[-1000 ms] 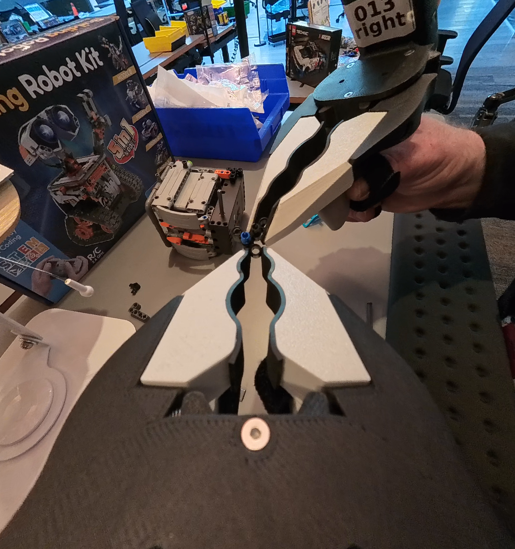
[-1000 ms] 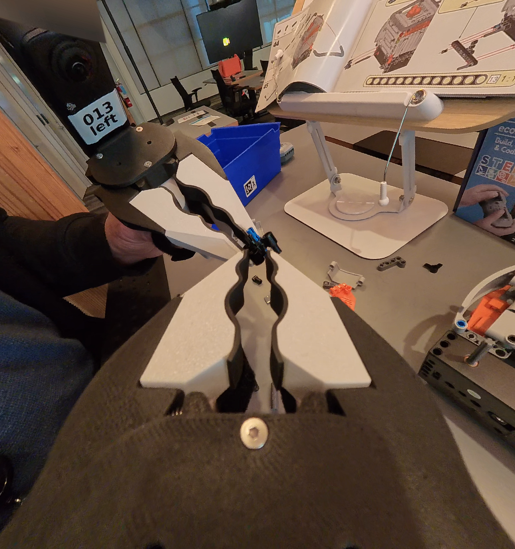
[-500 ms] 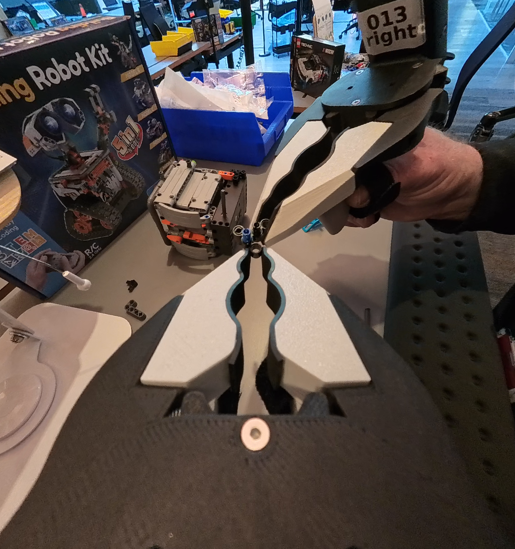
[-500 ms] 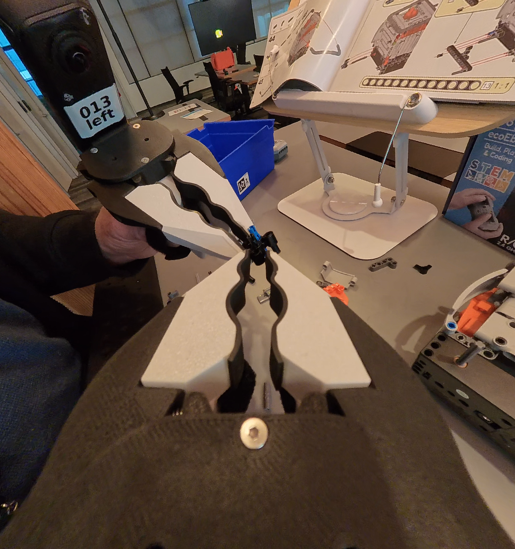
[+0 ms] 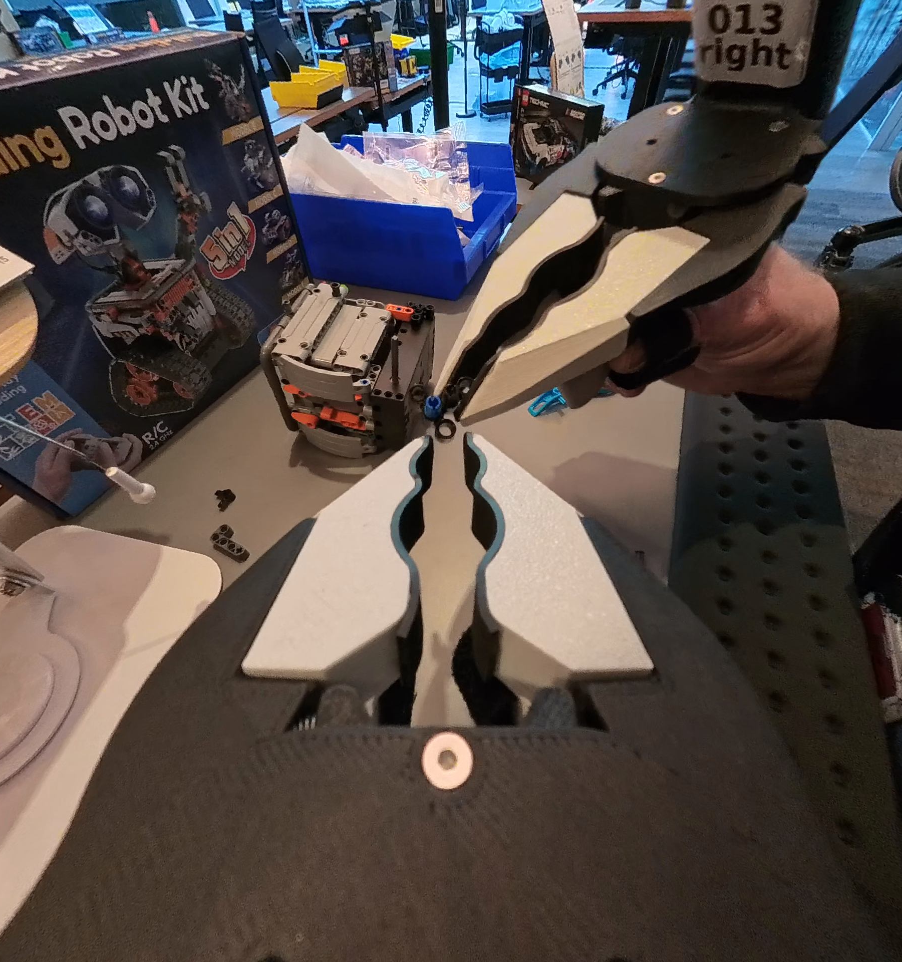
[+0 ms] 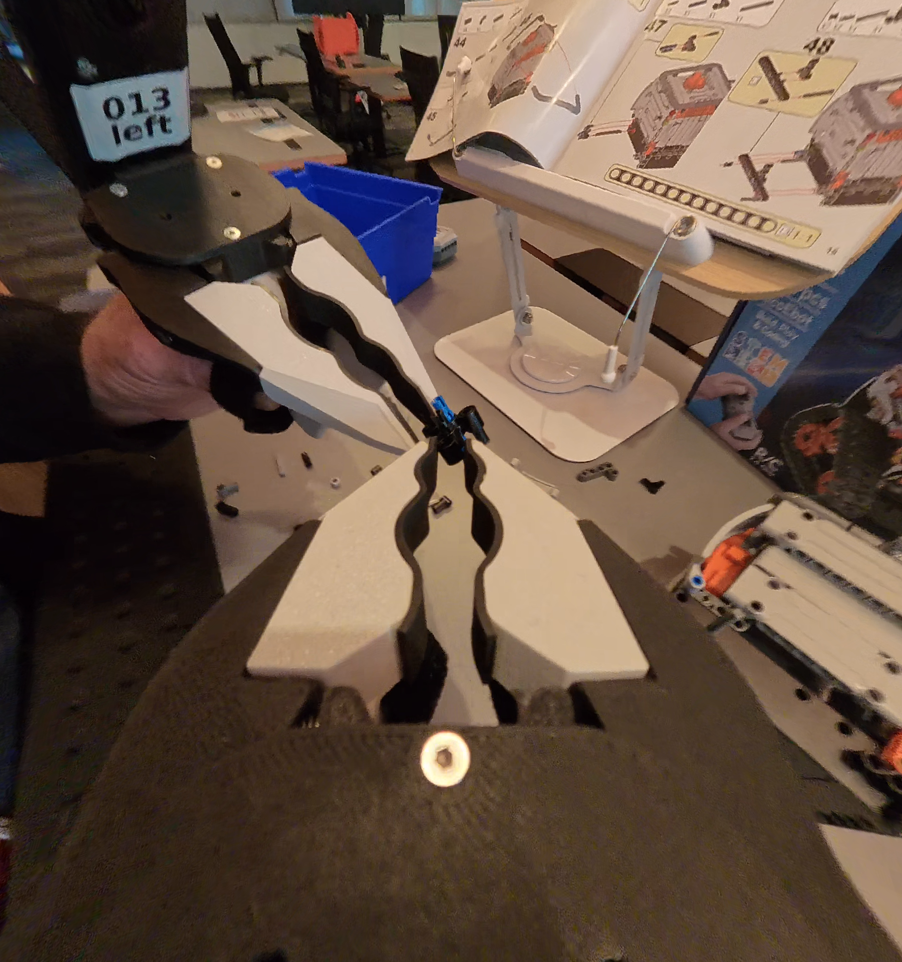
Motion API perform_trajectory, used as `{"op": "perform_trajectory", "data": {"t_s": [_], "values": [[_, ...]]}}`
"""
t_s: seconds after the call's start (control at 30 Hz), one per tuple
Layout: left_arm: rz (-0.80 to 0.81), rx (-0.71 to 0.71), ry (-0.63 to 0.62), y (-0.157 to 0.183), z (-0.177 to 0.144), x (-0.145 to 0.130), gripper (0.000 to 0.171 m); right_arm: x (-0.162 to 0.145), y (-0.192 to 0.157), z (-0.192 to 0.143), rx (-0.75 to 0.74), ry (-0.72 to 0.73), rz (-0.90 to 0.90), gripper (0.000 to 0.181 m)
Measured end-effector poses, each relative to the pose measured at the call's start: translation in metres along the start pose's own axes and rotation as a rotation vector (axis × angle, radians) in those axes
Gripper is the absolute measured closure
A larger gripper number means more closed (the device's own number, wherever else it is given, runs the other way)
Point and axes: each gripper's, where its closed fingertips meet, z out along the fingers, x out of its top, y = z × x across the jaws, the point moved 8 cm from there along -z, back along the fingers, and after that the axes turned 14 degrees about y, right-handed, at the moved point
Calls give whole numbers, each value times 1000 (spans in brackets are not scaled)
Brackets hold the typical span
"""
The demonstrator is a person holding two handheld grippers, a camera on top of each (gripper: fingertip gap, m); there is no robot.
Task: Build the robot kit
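while the two meet tip to tip above the counter point(image 5: 584, 458), the right claw point(image 6: 448, 453) pinches a small black and blue piece point(image 6: 446, 424); the left claw point(image 5: 446, 440) is nearly closed, and i cannot tell if it grips.

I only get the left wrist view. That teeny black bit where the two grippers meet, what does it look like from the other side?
Observer: In the right wrist view, the small black piece sits between the right gripper tips. A blue pin on top of it is right at the left gripper tips.
Operator: Is there a picture book to copy from?
Observer: Yes, an open instruction book rests on the white stand, showing build drawings.
Operator: Anything hiding behind the left gripper?
Observer: Another blue bin stands on the table behind it.
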Motion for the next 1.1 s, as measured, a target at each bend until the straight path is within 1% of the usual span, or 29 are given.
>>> {"op": "perform_trajectory", "data": {"t_s": [0.1,0.23,0.87,1.1], "values": [[-13,4,3,-1,1,0,161,3,-4,1,-10,-16,-84,174],[-8,-1,11,-1,3,1,164,4,-5,0,-21,-29,-127,174],[-28,-13,-5,0,10,-3,166,-2,3,-4,6,-37,-70,174],[-32,-19,-13,2,11,-5,166,-6,7,-5,43,-32,14,175]]}}
